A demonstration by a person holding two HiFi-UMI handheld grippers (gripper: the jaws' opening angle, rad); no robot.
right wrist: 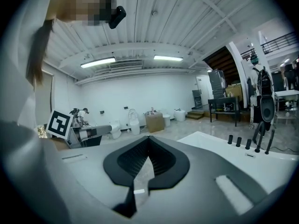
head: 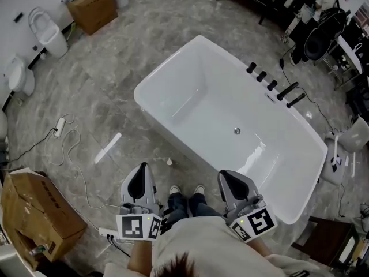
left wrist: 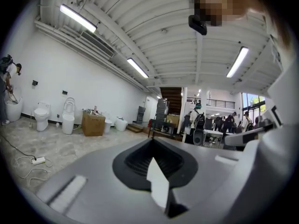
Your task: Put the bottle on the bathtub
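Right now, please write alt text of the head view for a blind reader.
An empty white bathtub stands on a grey floor; a person beside it holds the left gripper and right gripper, both shut and empty.

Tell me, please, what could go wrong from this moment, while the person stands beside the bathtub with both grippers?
1. The left gripper and the right gripper are shut and empty, and no bottle shows in any view, so nothing can be placed yet.
2. A corded power strip lies on the floor at the person's left; a foot could catch it.
3. The bathtub rim looks narrow and glossy; a bottle might slip off.
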